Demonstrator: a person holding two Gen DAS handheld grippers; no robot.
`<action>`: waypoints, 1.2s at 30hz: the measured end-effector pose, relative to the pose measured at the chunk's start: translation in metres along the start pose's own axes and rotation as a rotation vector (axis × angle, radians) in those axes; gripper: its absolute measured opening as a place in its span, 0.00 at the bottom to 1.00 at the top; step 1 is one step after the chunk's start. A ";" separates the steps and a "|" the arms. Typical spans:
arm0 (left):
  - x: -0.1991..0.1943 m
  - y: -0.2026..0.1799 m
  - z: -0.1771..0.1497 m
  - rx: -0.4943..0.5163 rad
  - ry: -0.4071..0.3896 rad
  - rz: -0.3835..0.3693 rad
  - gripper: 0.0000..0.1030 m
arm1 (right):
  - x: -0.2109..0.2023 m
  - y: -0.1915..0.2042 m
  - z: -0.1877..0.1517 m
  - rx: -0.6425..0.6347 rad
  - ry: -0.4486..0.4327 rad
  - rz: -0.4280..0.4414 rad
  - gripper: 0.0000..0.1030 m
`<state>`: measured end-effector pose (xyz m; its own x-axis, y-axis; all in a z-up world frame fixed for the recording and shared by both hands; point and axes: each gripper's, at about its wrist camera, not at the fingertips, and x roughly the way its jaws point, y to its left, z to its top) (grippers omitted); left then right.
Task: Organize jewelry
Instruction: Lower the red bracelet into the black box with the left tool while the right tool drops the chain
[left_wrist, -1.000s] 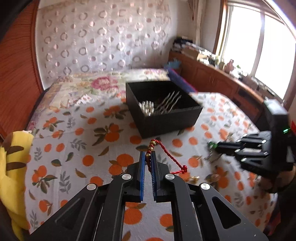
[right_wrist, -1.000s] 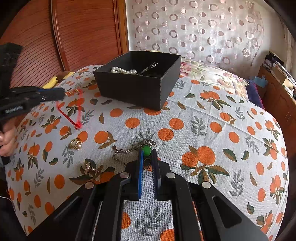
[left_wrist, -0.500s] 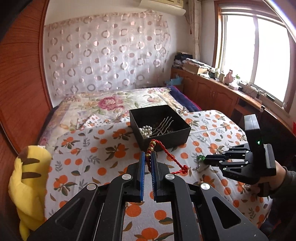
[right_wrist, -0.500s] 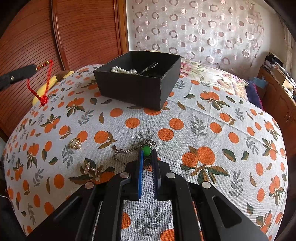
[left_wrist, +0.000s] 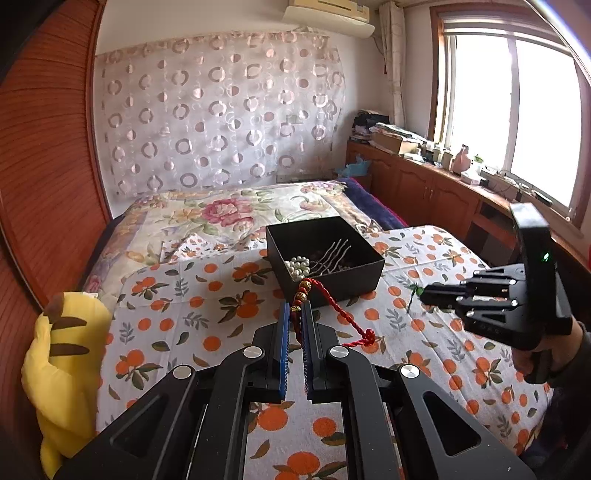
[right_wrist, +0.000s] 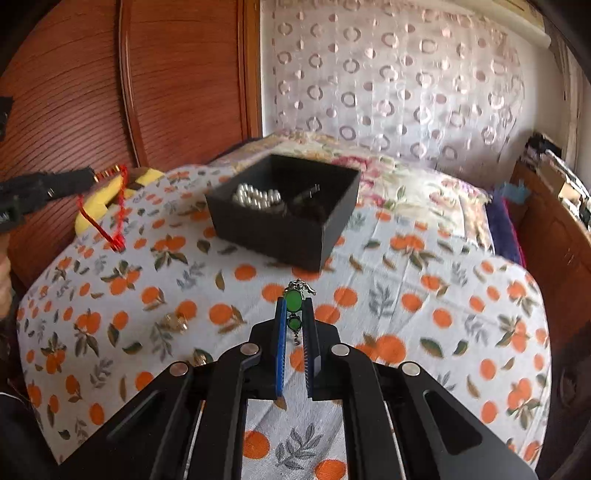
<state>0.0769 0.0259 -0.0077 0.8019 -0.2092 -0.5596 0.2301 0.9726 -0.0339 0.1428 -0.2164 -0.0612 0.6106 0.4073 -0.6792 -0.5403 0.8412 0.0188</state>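
My left gripper (left_wrist: 294, 308) is shut on a red cord bracelet with gold beads (left_wrist: 328, 301), whose loop hangs in the air above the orange-print bedspread (left_wrist: 192, 295). Just beyond it stands an open black box (left_wrist: 332, 284) holding pearls and silver hairpins. My right gripper (right_wrist: 294, 301) is shut on a green-stone chain bracelet (right_wrist: 293, 300), lifted off the cover in front of the black box (right_wrist: 266, 236). The left gripper (right_wrist: 88, 173) with the red cord (right_wrist: 110, 229) shows at the left of the right wrist view. The right gripper (left_wrist: 424, 293) shows at the right of the left wrist view.
A gold ring (right_wrist: 175, 321) and another small gold piece (right_wrist: 199, 356) lie on the bedspread near the right gripper. A yellow plush toy (left_wrist: 62, 350) sits at the bed's left edge by the wooden wardrobe (left_wrist: 44, 184). Wooden cabinets (left_wrist: 424, 192) run under the window.
The right gripper has risen and lifted the green-stone chain off the bedspread. The left gripper rose with the red cord, which now hangs free of the cover.
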 end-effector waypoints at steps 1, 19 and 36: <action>0.000 0.000 0.001 -0.002 -0.003 -0.003 0.05 | -0.002 0.001 0.004 -0.004 -0.007 0.000 0.09; 0.038 0.013 0.041 -0.042 -0.044 0.014 0.05 | -0.002 -0.003 0.076 -0.061 -0.149 0.070 0.09; 0.084 0.011 0.077 -0.010 -0.021 0.012 0.05 | 0.043 -0.023 0.078 0.027 -0.131 0.132 0.09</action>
<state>0.1891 0.0115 0.0083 0.8161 -0.1994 -0.5424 0.2150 0.9760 -0.0353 0.2268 -0.1900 -0.0336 0.6064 0.5565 -0.5680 -0.6062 0.7858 0.1227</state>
